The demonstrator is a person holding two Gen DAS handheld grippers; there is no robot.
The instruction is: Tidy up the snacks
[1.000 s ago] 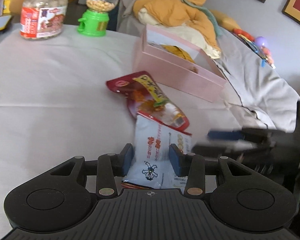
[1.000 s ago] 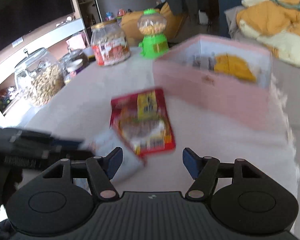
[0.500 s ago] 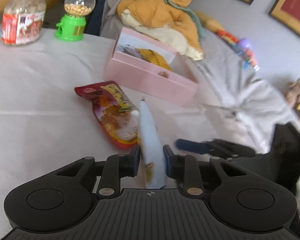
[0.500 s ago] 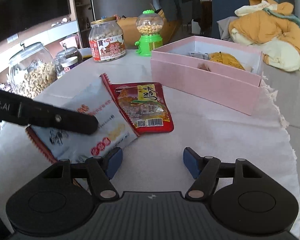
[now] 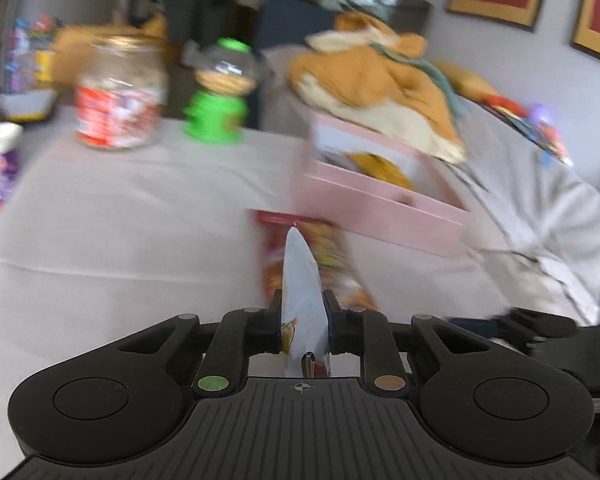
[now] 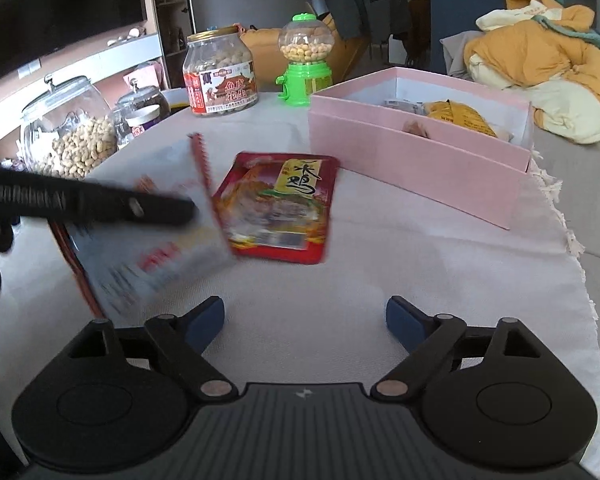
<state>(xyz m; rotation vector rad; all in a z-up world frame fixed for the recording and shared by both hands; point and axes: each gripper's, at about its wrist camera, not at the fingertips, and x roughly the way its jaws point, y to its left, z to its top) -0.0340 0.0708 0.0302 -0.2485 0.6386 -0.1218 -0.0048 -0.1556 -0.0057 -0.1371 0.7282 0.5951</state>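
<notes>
My left gripper (image 5: 303, 314) is shut on a pale blue snack packet (image 5: 302, 280) and holds it edge-on above the table. From the right wrist view the same packet (image 6: 148, 240) hangs lifted and blurred under the left gripper's finger (image 6: 100, 204). A red snack packet (image 6: 278, 212) lies flat on the white tablecloth, also in the left wrist view (image 5: 332, 248) just beyond the blue packet. A pink box (image 6: 412, 160) with a yellow packet (image 6: 458, 116) inside stands behind it, and shows in the left wrist view (image 5: 384, 208). My right gripper (image 6: 304, 320) is open and empty above the cloth.
A peanut jar with a red label (image 6: 220, 76), a green candy dispenser (image 6: 306, 64) and a big glass jar of peanuts (image 6: 68, 132) stand at the table's far left. A sofa with an orange coat (image 6: 540, 60) is to the right. The table edge (image 6: 580, 260) runs on the right.
My left gripper has lifted the pale blue packet higher off the table and swung, blurring the view. The right gripper has stayed open and nearly still.
</notes>
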